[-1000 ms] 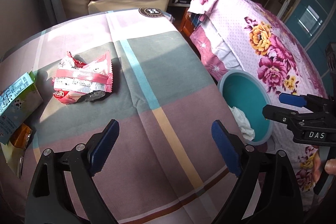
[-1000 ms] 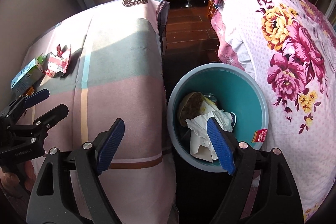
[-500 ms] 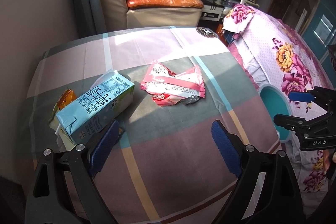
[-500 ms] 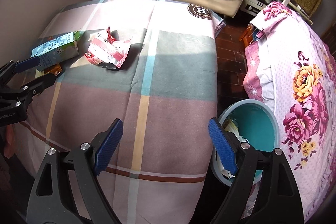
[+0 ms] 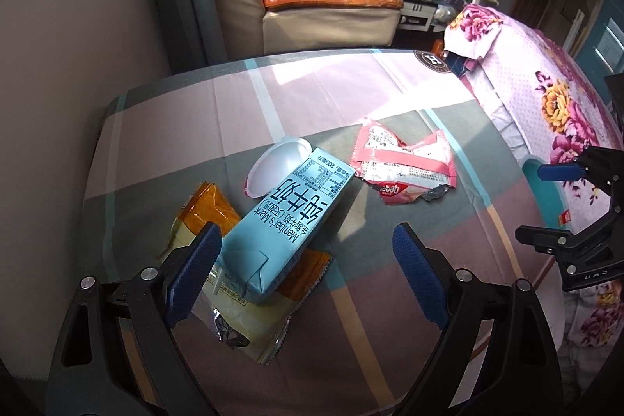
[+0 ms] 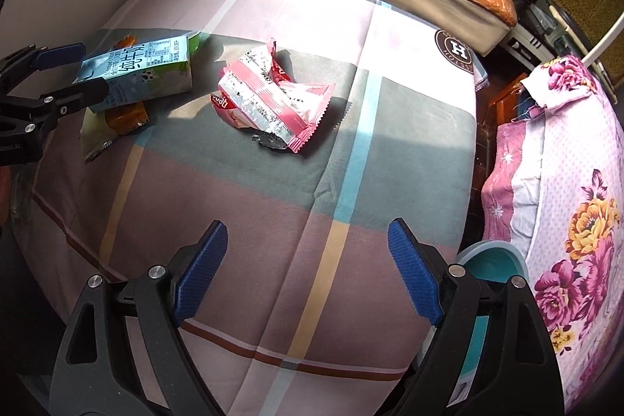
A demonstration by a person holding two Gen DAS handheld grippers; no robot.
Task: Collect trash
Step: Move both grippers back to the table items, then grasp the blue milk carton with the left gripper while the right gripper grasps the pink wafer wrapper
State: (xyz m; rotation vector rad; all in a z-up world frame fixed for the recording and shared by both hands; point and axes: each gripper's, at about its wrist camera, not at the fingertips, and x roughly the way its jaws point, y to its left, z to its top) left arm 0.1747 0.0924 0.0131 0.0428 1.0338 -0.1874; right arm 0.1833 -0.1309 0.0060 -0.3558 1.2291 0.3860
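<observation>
Here the plaid-clothed table (image 5: pixel 351 96) carries the trash: a blue milk carton (image 5: pixel 284 221) lying on an orange wrapper (image 5: pixel 206 217), a pink wrapper (image 5: pixel 401 170) beside it. Both the left gripper (image 5: pixel 308 275) and right gripper (image 6: pixel 308 268) gape, empty. Best straddle the carton's narrow sides squarely. Only the left view shows the white lid (image 5: pixel 277 166); the right shows more of the teal bin (image 6: pixel 495 264).

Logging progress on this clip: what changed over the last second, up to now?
Both claws swung away from the teal bin toward the table trash. The left claw now frames the milk carton; the right claw faces the pink wrapper. Both stay open and empty; no trash moved.
</observation>
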